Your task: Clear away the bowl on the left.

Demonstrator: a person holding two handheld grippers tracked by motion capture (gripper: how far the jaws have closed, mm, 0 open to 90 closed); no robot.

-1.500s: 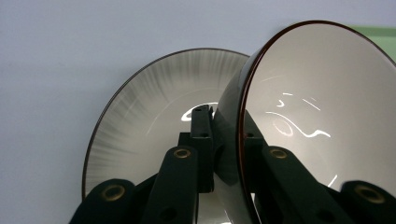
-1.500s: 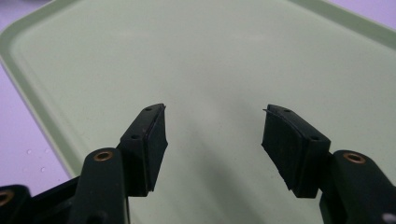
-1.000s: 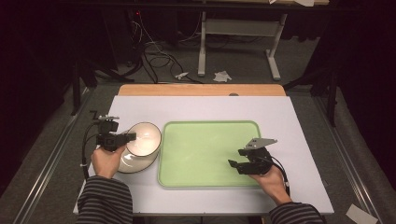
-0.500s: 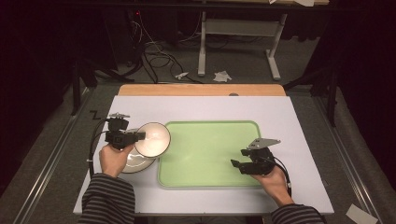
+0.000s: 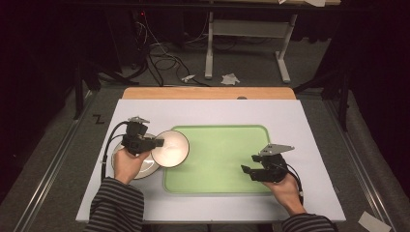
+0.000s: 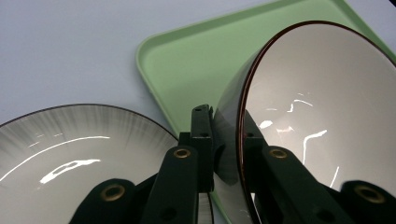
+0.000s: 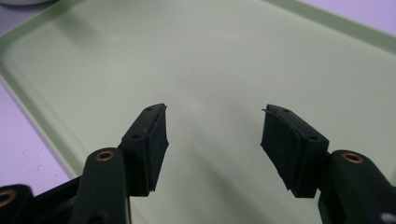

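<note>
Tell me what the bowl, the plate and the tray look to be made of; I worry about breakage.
Bowl: likely glazed ceramic, glossy white inside with sharp light streaks and a dark rim; melamine is possible. Plate: same glossy look, with grey brushed streaks toward its dark edge. Tray: probably plastic, matte pale green with a moulded, rounded raised edge. The left gripper clamps the bowl's wall.

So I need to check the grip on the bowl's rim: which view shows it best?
The left gripper view: the left gripper has its fingers clamped on the bowl rim, one either side. The high view shows the bowl small, its rim hidden at the gripper. The right gripper view looks at the green tray.
</note>
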